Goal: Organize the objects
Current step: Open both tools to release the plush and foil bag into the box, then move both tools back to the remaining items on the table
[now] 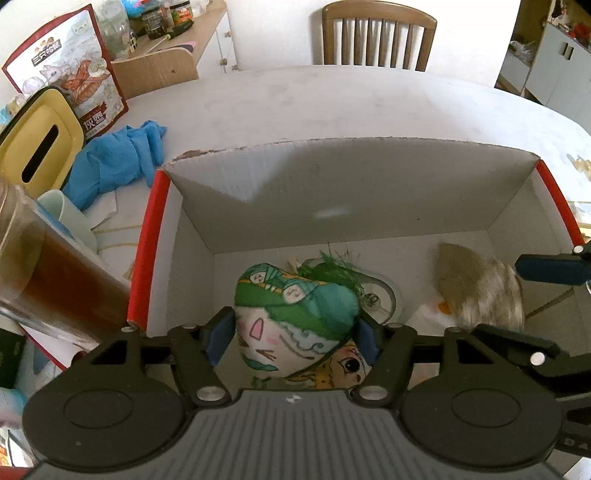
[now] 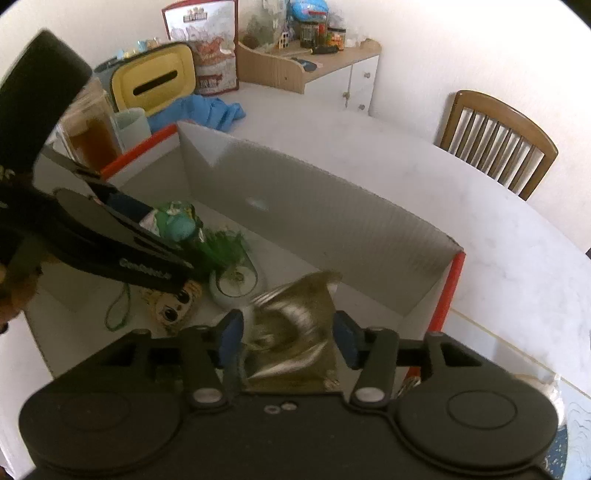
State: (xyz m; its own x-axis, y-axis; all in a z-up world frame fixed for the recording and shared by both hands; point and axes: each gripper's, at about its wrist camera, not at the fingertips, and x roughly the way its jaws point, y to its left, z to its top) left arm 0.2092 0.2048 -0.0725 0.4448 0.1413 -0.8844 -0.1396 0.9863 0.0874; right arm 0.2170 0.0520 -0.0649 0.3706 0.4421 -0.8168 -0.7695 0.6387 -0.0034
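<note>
A white cardboard box with red edges (image 1: 147, 236) stands on the table; it also shows in the right wrist view (image 2: 448, 284). My left gripper (image 1: 295, 338) is inside it, its blue pads on both sides of a painted green-and-white stuffed toy (image 1: 295, 314). A cartoon-face toy (image 1: 340, 369) and a round clear lid (image 1: 384, 291) lie beneath. My right gripper (image 2: 290, 336) is over the box with open jaws; a blurred grey-brown furry object (image 2: 295, 332) lies between them. The same object shows at the box's right (image 1: 480, 288).
Left of the box are a jar of brown liquid (image 1: 55, 280), a pale green cup (image 1: 70, 218), a yellow tissue box (image 1: 40, 144), blue gloves (image 1: 114, 158) and a snack bag (image 1: 70, 70). A wooden chair (image 1: 376, 35) stands at the table's far side.
</note>
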